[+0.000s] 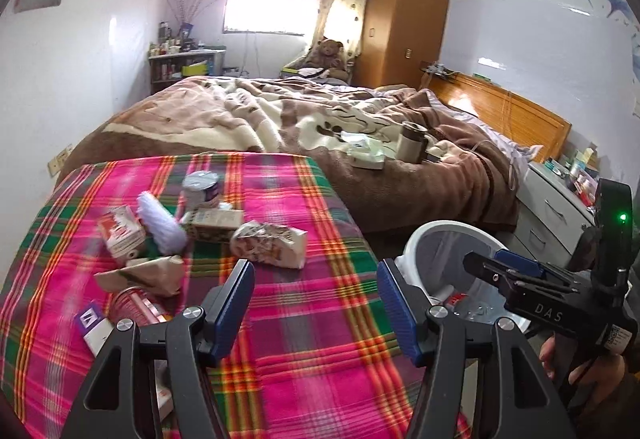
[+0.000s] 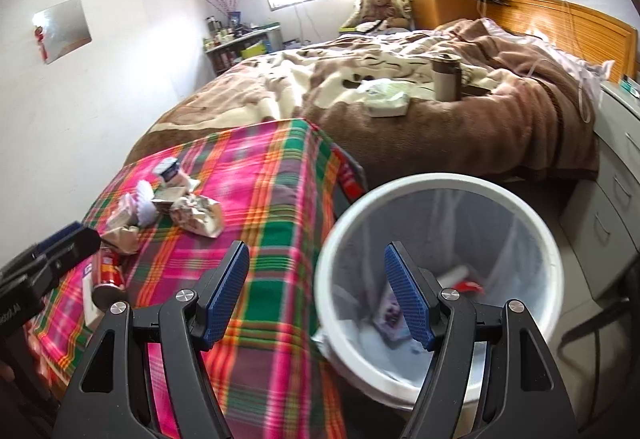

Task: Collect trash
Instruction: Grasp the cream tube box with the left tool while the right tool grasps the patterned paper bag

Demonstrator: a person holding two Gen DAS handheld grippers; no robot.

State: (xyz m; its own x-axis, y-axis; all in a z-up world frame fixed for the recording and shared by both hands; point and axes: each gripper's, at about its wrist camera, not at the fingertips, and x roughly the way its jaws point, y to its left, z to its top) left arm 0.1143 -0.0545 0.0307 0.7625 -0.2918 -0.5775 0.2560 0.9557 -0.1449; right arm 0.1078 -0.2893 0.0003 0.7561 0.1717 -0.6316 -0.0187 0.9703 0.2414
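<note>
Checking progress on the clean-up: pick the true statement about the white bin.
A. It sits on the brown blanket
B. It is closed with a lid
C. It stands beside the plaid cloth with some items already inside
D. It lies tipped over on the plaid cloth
C: the white bin stands open off the edge of the plaid cloth, with a few items at its bottom.

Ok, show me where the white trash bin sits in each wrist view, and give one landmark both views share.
Left wrist: the white trash bin is at lower right, partly hidden behind the right gripper.
Right wrist: the bin fills the lower centre-right, seen from above, trash inside.
Shared landmark: the teddy bear beside the wardrobe.
</note>
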